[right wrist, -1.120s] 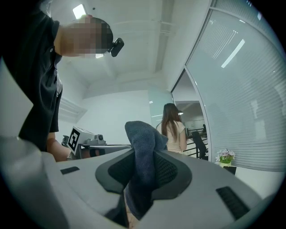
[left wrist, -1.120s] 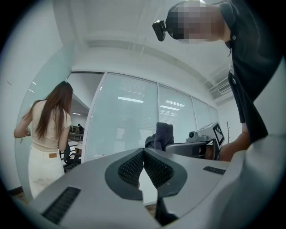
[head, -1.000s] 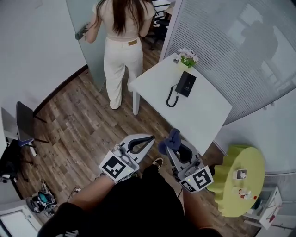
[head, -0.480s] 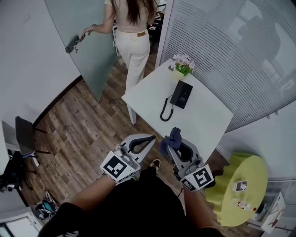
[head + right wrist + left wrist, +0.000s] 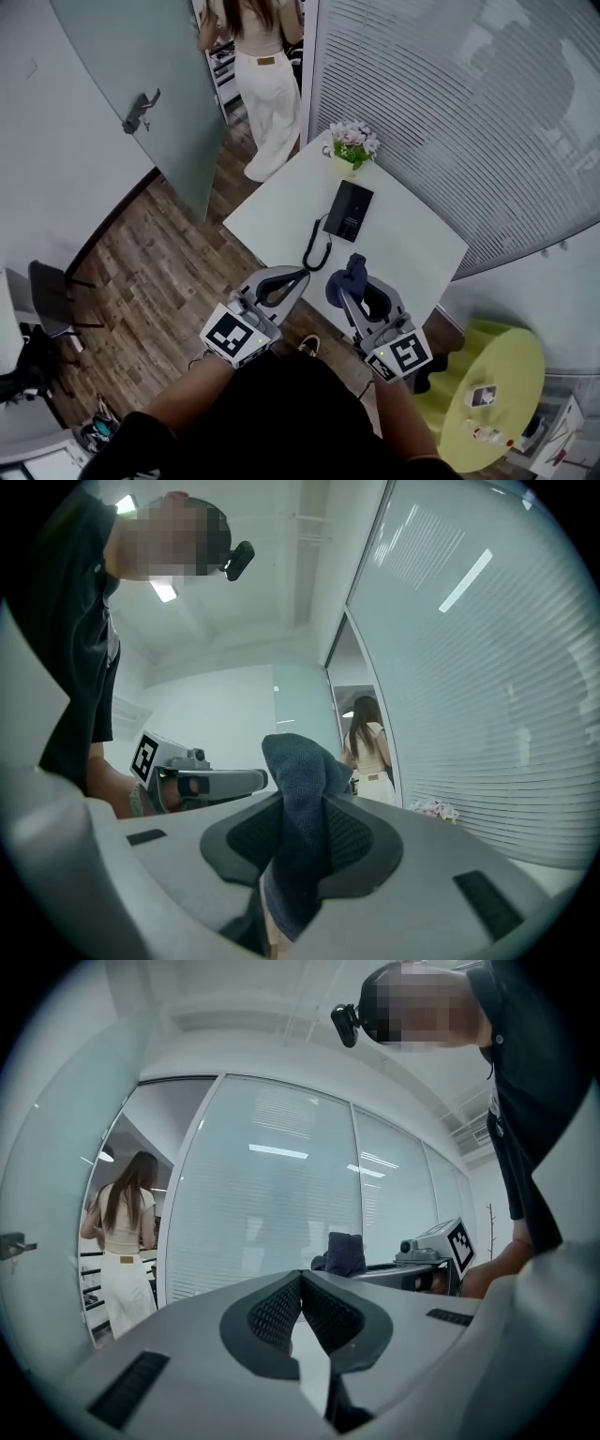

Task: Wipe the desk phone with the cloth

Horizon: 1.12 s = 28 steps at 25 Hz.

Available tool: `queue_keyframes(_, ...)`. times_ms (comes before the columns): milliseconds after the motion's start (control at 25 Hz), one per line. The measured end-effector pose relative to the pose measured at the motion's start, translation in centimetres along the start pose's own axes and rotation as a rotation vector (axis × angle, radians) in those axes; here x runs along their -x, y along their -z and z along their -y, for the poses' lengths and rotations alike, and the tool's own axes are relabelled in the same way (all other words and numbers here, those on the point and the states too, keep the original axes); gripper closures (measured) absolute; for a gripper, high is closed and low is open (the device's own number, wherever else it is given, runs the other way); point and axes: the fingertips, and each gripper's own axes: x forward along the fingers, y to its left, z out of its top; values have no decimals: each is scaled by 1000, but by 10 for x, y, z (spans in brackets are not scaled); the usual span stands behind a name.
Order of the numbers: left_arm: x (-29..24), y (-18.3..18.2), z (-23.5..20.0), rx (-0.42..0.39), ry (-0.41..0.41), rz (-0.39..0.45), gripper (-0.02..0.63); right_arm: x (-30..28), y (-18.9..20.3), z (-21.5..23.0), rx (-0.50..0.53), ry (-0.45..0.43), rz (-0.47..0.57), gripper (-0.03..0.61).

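A black desk phone [image 5: 349, 210] with its corded handset [image 5: 314, 254] lies on the white table [image 5: 417, 246], seen in the head view. My right gripper [image 5: 350, 280] hovers over the table's near edge, shut on a dark blue cloth [image 5: 351, 276] that sticks up between its jaws; the cloth [image 5: 302, 803] fills the jaws in the right gripper view. My left gripper [image 5: 289, 278] is beside it at the table's near left edge, jaws together and empty [image 5: 300, 1283]. Both gripper views tilt upward, so the phone is hidden in them.
A small pot of flowers [image 5: 350, 145] stands at the table's far corner behind the phone. A person in white [image 5: 262, 66] walks through the glass door [image 5: 141, 103] beyond. A yellow-green round table [image 5: 487, 375] with small items is at the right. A dark chair [image 5: 52, 291] stands left.
The table and phone have come closer beneath my grippers. The person in white has gone farther through the doorway. Both grippers keep their pose, the cloth still held.
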Motion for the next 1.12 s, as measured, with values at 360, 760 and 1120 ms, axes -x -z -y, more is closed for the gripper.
queue_keyframes(360,-48,8,-33,-2,55,-20,604,-19,9,57,-37,104,-23,465)
queue_keyframes(760,-130,37,-114,-4,243,-79,604,-86,32,145,-87,344,-87,465)
queue_keyframes(1120,-191,72,-170,1,390,-115,604,-131,75,220,-122,577,-158,465)
